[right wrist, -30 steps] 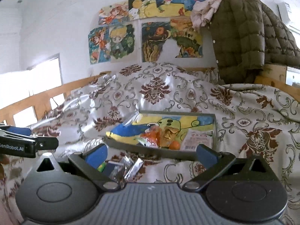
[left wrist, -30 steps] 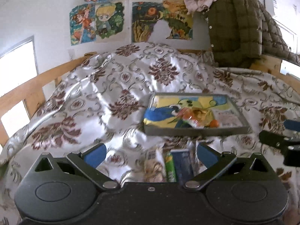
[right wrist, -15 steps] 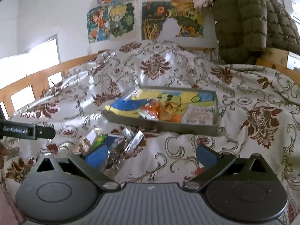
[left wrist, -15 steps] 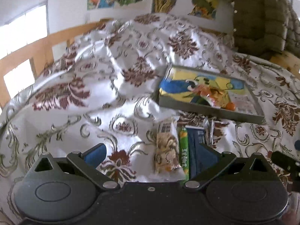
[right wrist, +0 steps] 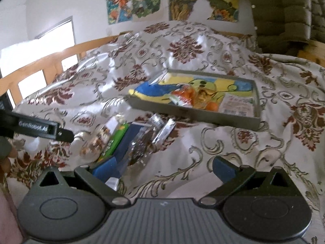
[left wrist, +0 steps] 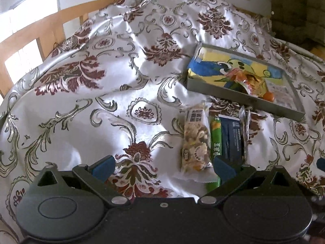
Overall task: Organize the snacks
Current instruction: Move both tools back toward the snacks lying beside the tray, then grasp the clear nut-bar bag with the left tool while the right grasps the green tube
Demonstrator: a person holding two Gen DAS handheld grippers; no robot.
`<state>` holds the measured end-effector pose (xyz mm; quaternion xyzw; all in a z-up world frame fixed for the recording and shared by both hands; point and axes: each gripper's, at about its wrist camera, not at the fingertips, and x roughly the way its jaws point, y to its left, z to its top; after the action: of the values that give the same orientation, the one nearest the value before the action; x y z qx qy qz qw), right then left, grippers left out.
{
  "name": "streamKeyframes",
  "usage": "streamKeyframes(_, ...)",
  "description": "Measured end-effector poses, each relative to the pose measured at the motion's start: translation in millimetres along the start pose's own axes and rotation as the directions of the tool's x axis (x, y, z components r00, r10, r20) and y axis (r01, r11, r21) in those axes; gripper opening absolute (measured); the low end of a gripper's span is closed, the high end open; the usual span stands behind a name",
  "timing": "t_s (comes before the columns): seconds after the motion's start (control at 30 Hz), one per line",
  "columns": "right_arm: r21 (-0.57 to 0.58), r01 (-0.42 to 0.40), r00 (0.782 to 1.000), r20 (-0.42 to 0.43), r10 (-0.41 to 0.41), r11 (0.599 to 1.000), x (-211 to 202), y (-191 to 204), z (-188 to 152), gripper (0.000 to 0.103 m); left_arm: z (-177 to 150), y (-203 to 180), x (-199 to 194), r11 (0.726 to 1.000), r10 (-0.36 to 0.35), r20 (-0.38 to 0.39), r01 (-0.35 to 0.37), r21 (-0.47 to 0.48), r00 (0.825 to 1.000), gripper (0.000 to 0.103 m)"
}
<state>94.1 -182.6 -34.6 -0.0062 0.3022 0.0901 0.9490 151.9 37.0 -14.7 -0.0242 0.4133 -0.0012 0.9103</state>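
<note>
Spread over the bed's patterned quilt [left wrist: 126,65], loose snack packets [left wrist: 215,140] lie beside the tray [left wrist: 239,96] awaiting sorting, while both left gripper [left wrist: 162,165] and right gripper [right wrist: 162,165] fingers gape empty.

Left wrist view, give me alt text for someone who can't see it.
The open left tool hovers low over a patterned bedspread, just short of a row of snacks: a nut pack, a green stick and a blue pack. Beyond them a grey tray holds more snacks.
</note>
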Motion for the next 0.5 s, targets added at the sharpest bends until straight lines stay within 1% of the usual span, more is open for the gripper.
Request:
streamKeyframes(0.23, -0.076, -0.033, 0.999, -0.025, 0.031, 0.997, 12.4, 19.6, -1.3, 0.103, 5.4, 4.3, 9.5, 0.999, -0.023, -0.027, 0.022, -0.036, 0.999, 0.102)
streamKeyframes(0.37, -0.115, -0.058, 0.998, -0.025, 0.056, 0.992, 21.6, 32.3, 1.2, 0.103, 11.6, 4.0, 16.2, 1.000, -0.018, -0.012, 0.018, -0.026, 1.000, 0.102)
streamKeyframes(0.5, -0.160, -0.076, 0.997, -0.025, 0.073, 0.984, 31.3, 46.2, 2.6, 0.103, 17.2, 4.9, 20.9, 1.000, -0.030, 0.008, 0.030, -0.006, 1.000, 0.102)
